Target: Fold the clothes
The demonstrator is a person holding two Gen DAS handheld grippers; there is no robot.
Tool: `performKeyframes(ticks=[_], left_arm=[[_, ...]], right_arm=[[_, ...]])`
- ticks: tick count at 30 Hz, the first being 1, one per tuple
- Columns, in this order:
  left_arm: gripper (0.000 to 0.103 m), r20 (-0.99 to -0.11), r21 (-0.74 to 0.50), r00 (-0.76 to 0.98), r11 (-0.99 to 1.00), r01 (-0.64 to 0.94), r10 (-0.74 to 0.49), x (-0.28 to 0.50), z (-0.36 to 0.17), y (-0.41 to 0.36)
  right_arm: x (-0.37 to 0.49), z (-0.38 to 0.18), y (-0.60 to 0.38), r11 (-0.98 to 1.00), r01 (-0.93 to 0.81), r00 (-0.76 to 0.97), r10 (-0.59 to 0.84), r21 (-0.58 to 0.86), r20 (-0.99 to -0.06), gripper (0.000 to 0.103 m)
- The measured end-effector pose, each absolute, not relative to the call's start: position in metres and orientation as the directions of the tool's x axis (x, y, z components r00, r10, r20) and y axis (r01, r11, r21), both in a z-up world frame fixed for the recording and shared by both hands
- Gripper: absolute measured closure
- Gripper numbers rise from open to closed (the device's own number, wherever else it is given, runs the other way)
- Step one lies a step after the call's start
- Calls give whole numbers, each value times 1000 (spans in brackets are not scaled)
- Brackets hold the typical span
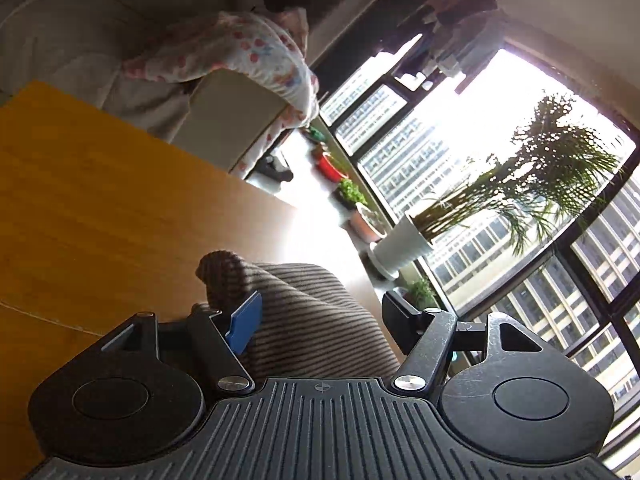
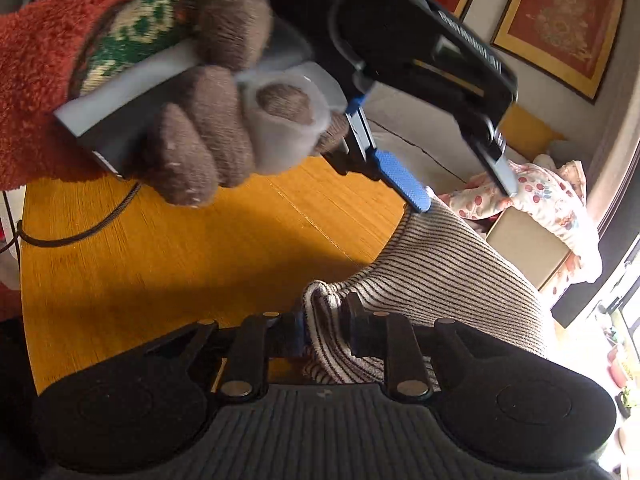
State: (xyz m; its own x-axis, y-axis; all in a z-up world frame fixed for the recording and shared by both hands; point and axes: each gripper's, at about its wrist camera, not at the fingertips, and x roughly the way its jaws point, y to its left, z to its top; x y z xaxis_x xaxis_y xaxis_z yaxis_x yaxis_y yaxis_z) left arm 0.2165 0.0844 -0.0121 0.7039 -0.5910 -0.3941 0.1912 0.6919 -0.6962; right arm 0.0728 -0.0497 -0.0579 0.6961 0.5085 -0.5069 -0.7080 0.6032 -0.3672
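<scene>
A brown and cream striped knit garment (image 1: 312, 316) lies bunched on the orange wooden table (image 1: 100, 200). My left gripper (image 1: 320, 312) is open, its jaws wide apart around a fold of the garment, with the blue pad (image 1: 244, 326) touching the cloth. In the right wrist view the left gripper (image 2: 460, 188) hangs open above the garment (image 2: 452, 268), held by a gloved hand (image 2: 200, 128). My right gripper (image 2: 326, 328) is shut on a bunched edge of the striped garment just above the table (image 2: 160, 264).
A floral cloth (image 1: 248, 56) is draped over a beige box (image 1: 228, 120) past the table's far edge. Potted plants (image 1: 404, 240) stand along a large window. A dark cable (image 2: 80, 232) lies on the table's left part.
</scene>
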Motion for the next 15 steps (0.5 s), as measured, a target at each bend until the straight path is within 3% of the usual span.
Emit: performKeyframes(ticks=[2,5,15], left_arm=[[32,-387,-709,707,681,182,-591,217,-16,86],[17,-362,-711,712,672,206,-601,213,-18,91],[8,-300,-727,701,631,270,-646,214,-27,103]], right_arm=[[71,-58,-54,617,-704,698,513,-351,-499,83],[71,-59,-59,625,-706,697,527,-333,-487,83],[73,-67,-67,648,-697,708,553,-307,-441,83]])
